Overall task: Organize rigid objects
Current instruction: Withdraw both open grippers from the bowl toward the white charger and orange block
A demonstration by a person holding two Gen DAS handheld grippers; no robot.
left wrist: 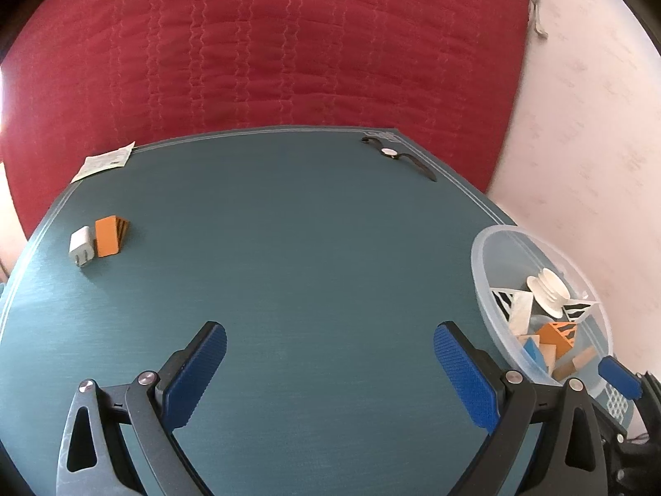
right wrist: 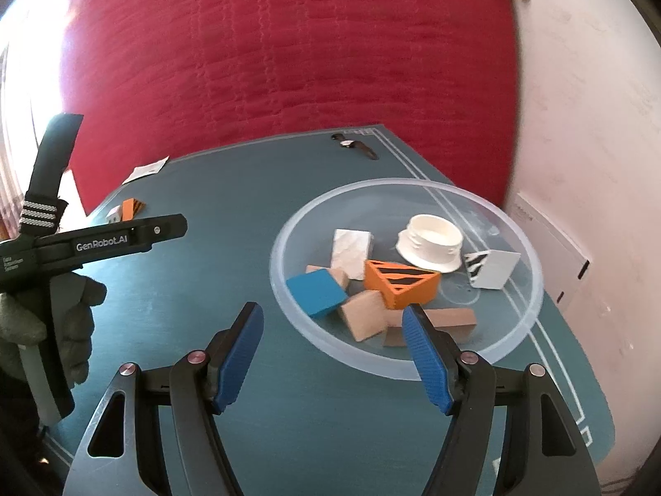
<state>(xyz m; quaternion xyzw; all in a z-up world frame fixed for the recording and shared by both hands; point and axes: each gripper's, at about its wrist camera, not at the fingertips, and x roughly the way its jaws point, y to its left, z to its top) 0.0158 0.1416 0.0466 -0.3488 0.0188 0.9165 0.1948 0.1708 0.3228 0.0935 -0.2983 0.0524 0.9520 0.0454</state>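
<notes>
- The left tongs [left wrist: 330,366] hang over bare teal desk [left wrist: 289,248], their blue pads wide apart with nothing between them.
- The right tongs [right wrist: 332,341] are likewise spread apart and grip nothing; they sit at the near rim of the clear bowl [right wrist: 533,289].
- The clear bowl rests on the right side of the desk, near its right edge.
- Inside the bowl lie an orange striped wedge [right wrist: 400,285], a blue block [right wrist: 316,291], a white block [right wrist: 351,252], a white round cap [right wrist: 429,244], a white striped block [right wrist: 491,268] and several plain wooden blocks [right wrist: 365,316].
- The orange striped wedge leans against the wooden blocks near the bowl's middle; the white round cap sits at the far side, touching the wedge's far edge.
- On the far left of the desk a white charger plug [left wrist: 80,246] stands just beside a second orange block [left wrist: 109,235], the two touching or nearly so.
- A wristwatch [left wrist: 390,153] with a black strap lies flat near the far right corner.
- A paper slip [left wrist: 105,161] overhangs the far left edge.
- A red quilted cover [left wrist: 268,41] fills the background beyond the desk.
- In the right wrist view, a gloved hand [right wrist: 62,318] holds the left tool at the left.
</notes>
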